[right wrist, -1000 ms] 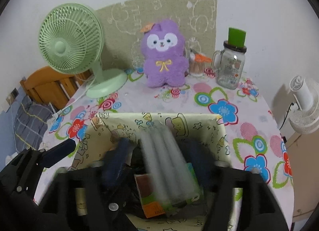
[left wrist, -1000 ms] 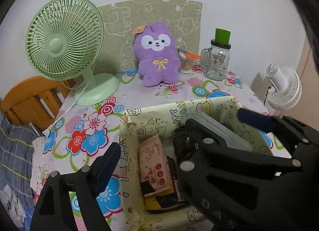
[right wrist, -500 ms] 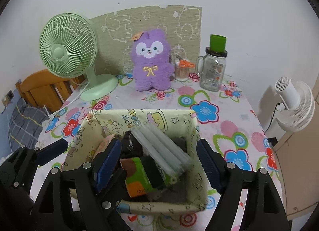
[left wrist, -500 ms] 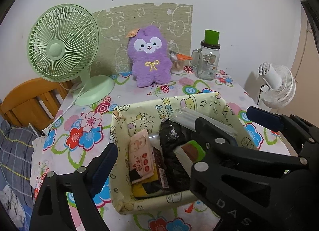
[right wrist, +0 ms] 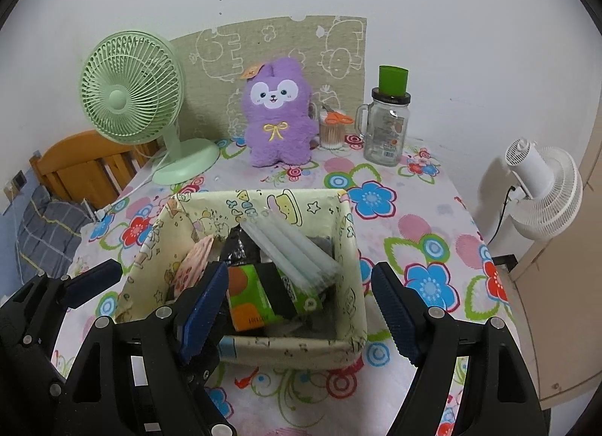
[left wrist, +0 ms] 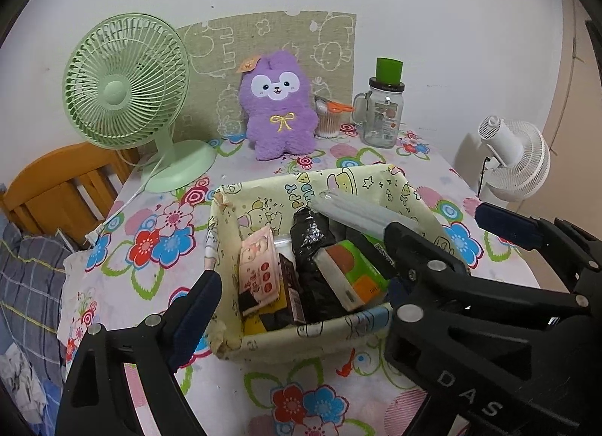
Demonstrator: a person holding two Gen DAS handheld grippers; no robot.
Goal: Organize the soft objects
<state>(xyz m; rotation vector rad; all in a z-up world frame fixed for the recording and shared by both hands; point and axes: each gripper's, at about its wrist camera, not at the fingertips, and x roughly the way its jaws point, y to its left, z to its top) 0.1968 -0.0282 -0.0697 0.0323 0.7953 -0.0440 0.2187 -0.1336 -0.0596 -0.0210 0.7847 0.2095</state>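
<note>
Hovering open and empty over the packed basket (right wrist: 350, 248), both claws face the upright purple plush (right wrist: 278, 116) well beyond, right claw (right wrist: 301, 313) nearer.

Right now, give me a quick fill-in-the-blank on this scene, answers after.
1. The plush sitting against the wall is ____ in colour.
2. The pale sleeve of tubes lies inside the ____.
3. The fan on the table is green; the one off the table's edge is ____.
4. The glass jar carries a ____ cap.

Answers: purple; basket; white; green
</note>
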